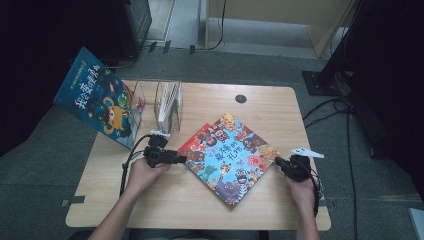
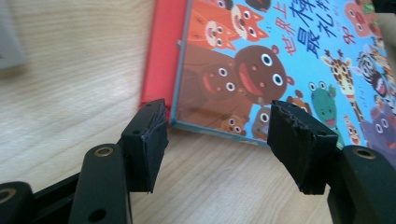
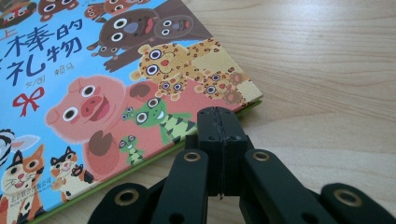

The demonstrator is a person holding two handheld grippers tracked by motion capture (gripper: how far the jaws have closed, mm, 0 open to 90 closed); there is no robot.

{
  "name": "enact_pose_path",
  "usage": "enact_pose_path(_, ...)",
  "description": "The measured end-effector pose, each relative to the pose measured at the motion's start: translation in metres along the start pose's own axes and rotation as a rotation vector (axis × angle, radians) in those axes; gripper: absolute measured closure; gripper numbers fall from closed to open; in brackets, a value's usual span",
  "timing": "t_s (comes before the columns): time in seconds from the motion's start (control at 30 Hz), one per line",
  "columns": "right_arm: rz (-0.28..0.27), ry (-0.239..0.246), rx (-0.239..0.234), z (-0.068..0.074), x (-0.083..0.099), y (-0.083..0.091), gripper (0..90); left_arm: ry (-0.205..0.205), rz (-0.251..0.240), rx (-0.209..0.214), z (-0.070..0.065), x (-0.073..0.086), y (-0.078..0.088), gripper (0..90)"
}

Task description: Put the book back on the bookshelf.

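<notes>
Nearest the person, the right gripper point(image 1: 284, 164) sits clenched with nothing between its jaws, its tip just at the right corner of the book point(image 1: 227, 157), which lies flat and turned like a diamond mid-table point(image 1: 280, 110). The left gripper point(image 1: 176, 159) is spread wide at the book's left corner, one jaw over a red book point(image 2: 159, 60) peeking out beneath (only its edge shows). If those jaws close here they could catch both covers or skid off the thin edge, and a shut right gripper can only push, so the book may spin away. Farther back stands a clear rack point(image 1: 167, 104) with another book point(image 1: 97, 96) leaning off the table's left; a shove could knock either.
</notes>
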State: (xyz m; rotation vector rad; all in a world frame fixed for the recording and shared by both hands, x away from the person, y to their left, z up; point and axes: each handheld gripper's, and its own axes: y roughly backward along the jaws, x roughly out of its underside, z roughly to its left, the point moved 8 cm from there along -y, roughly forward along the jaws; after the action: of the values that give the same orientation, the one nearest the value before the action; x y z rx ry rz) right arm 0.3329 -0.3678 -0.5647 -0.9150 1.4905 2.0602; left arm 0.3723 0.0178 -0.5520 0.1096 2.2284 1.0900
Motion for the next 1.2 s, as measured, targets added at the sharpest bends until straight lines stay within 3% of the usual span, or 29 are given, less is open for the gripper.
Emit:
enact_pose_path(0.23,-0.003,-0.015,-0.012,-0.001,-0.002,-0.004,90.0,0.006,0.029,-0.017,-0.004,0.005,-0.002,41.6)
enact_pose_path(0.53,0.009,-0.009,-0.035,0.003,-0.008,-0.01,90.0,0.014,0.063,0.017,-0.016,0.022,0.0,43.5)
enact_pose_path(0.73,0.01,0.018,-0.069,0.011,-0.012,-0.018,90.0,0.001,0.028,0.047,-0.028,0.026,0.005,42.9)
enact_pose_path(1.03,0.03,0.022,-0.109,0.021,-0.019,-0.027,90.0,0.005,0.048,0.041,-0.034,0.033,0.004,42.6)
enact_pose_path(1.2,0.033,0.055,-0.131,0.029,-0.021,-0.031,90.0,0.022,0.036,0.055,-0.037,0.036,0.009,42.5)
